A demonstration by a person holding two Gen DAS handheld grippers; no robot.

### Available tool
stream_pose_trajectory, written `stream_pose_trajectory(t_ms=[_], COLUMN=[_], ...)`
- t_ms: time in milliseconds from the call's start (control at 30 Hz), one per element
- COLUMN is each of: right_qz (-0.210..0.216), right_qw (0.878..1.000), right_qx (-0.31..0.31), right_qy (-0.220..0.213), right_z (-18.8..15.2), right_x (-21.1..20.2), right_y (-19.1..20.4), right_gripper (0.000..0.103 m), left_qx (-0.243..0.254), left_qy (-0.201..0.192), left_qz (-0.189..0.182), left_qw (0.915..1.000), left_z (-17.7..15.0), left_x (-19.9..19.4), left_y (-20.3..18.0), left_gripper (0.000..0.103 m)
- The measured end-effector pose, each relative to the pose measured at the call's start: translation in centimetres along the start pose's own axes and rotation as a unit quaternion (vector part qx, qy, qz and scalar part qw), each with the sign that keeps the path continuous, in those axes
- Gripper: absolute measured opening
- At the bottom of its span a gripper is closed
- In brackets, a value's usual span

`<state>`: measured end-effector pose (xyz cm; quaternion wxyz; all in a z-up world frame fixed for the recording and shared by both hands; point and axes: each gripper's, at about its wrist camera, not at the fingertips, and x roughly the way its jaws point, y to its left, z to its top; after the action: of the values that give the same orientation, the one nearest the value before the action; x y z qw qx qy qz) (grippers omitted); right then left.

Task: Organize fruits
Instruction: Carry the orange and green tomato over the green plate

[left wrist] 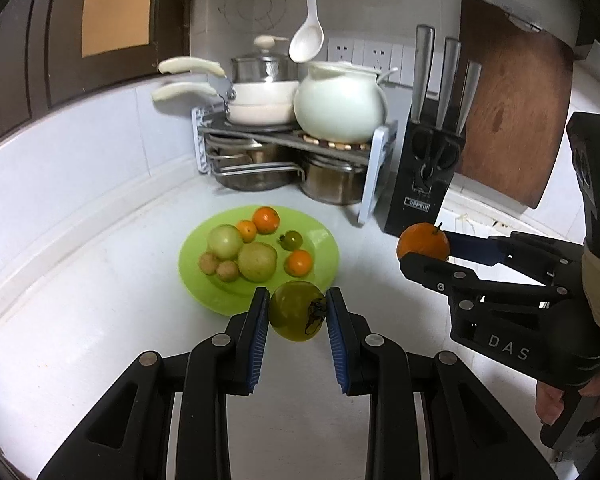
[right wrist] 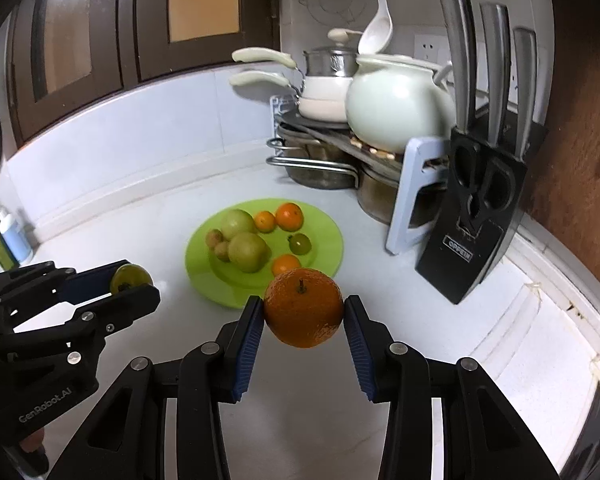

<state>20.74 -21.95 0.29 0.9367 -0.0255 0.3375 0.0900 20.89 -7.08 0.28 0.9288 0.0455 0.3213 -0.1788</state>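
Note:
A lime-green plate (left wrist: 324, 256) (right wrist: 328, 236) on the white counter holds several fruits: oranges, pale green fruits, small brown ones and a small green persimmon (left wrist: 291, 239). My left gripper (left wrist: 298, 312) is shut on a green persimmon (left wrist: 296, 310), held above the counter just in front of the plate; it also shows in the right wrist view (right wrist: 131, 276). My right gripper (right wrist: 303, 314) is shut on an orange (right wrist: 303, 307), held above the counter near the plate's front right; it shows in the left wrist view (left wrist: 423, 242) too.
A rack of pots and pans (left wrist: 284, 148) with a white pot (left wrist: 340, 100) stands in the back corner. A black knife block (left wrist: 424, 176) (right wrist: 472, 216) and a wooden cutting board (left wrist: 512, 104) stand at the right. Bottles (right wrist: 4, 236) stand far left.

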Motion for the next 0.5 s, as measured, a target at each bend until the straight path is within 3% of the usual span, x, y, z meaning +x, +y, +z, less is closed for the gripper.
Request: stream_pose_trajectory(t_ms=[500], right_qz=[0.001], right_qw=[1.0], right_qx=[0.001], right_qy=[-0.023], right_z=[2.4], right_x=[0.2], right_y=[2.6], right_gripper=[0.042], left_qx=[0.015], left_qy=[-0.03], left_qz=[0.004], left_qw=[0.9994], left_z=[2.6], left_x=[-0.4], left_y=[2.4], left_gripper=[0.029])
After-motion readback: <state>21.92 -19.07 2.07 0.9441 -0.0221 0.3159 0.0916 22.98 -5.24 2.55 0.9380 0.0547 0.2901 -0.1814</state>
